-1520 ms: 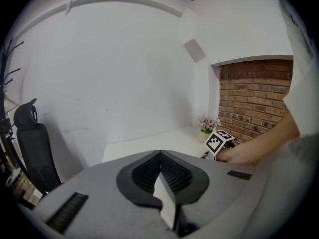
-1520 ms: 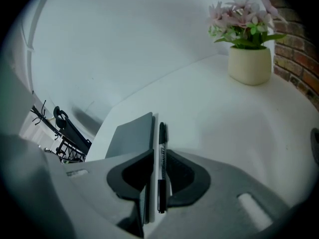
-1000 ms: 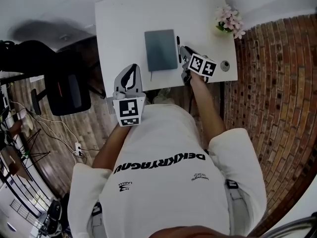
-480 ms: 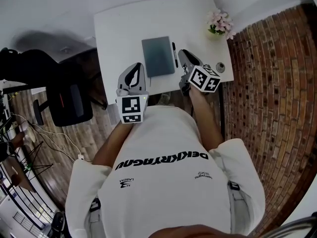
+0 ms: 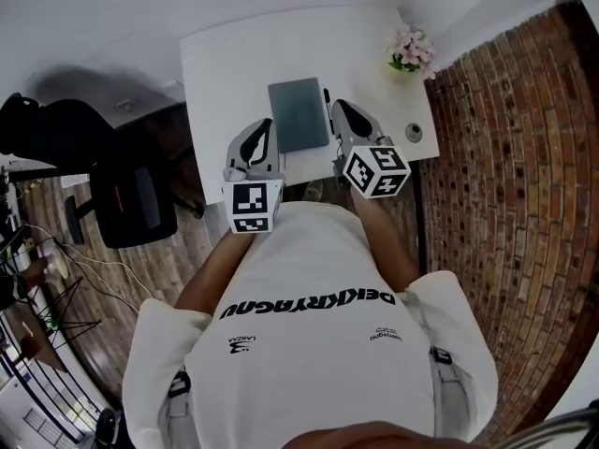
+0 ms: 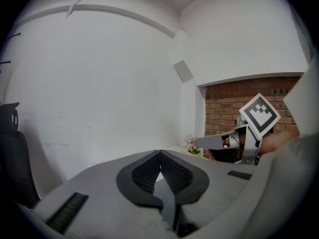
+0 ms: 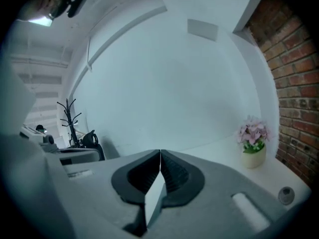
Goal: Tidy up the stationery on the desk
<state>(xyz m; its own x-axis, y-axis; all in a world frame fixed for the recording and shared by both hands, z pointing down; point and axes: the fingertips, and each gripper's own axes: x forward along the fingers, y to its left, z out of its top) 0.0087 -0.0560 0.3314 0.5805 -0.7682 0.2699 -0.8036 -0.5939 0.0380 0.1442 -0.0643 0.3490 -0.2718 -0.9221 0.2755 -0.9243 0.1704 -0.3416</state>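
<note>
1. The right claw (image 5: 336, 107) has just been closing; now pressed together and empty, it has lifted nearer, off the pen (image 5: 327, 97).
2. The left claw (image 5: 266, 123) is pressed together and empty.
3. The pen lies just right of the notebook (image 5: 298, 113) on the worktop (image 5: 234, 54).

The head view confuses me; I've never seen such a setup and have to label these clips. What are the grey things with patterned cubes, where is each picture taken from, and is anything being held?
A person holds a two-jaw tool in each hand. The head view comes from a camera on the person's head, looking down: the left tool and right tool are above the near edge of a white desk. The other two pictures come from cameras riding on each tool, looking along its jaws. On the desk lie a grey notebook, a dark pen beside it, a flower pot and a small round object. Both tools are shut and empty; the right one's jaws have just closed.
</note>
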